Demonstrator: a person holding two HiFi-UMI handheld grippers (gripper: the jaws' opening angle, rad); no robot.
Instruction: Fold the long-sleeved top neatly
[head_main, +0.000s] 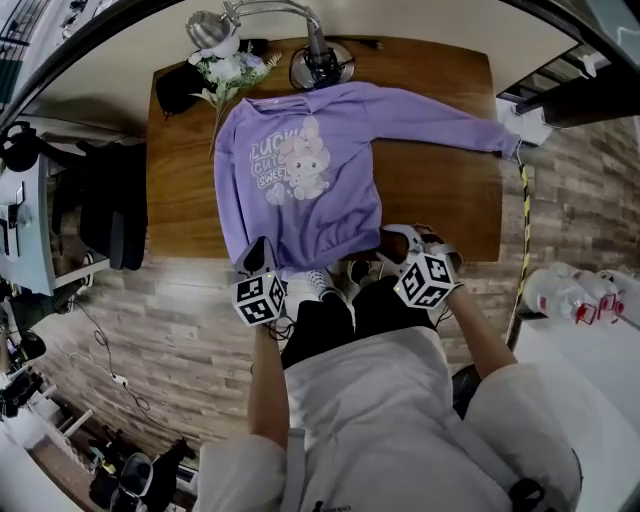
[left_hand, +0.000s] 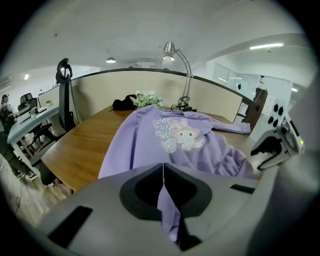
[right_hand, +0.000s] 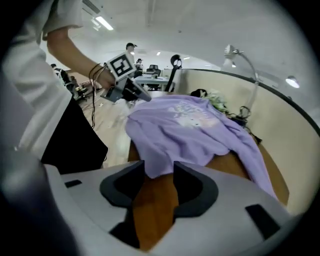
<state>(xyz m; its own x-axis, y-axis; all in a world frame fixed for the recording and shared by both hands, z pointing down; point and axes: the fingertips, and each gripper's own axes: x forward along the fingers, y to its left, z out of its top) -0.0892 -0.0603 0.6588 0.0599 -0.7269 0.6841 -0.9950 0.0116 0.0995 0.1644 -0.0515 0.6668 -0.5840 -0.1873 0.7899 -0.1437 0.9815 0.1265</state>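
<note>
Left gripper (left_hand: 163, 174) at the desk's (head_main: 430, 190) near edge has its jaws pinched shut on the hem of the purple long-sleeved top (head_main: 300, 185). Right gripper (right_hand: 159, 175) stands open, the hem corner loose at its tips. The top lies front-up, with one sleeve reaching the desk's right edge.

Top (head_main: 300, 170) on table (head_main: 180, 190) ctr; lamp (head_main: 320, 60) & flowers (head_main: 228, 70) behind it, far edge; sleeve (head_main: 440, 125) out right.
</note>
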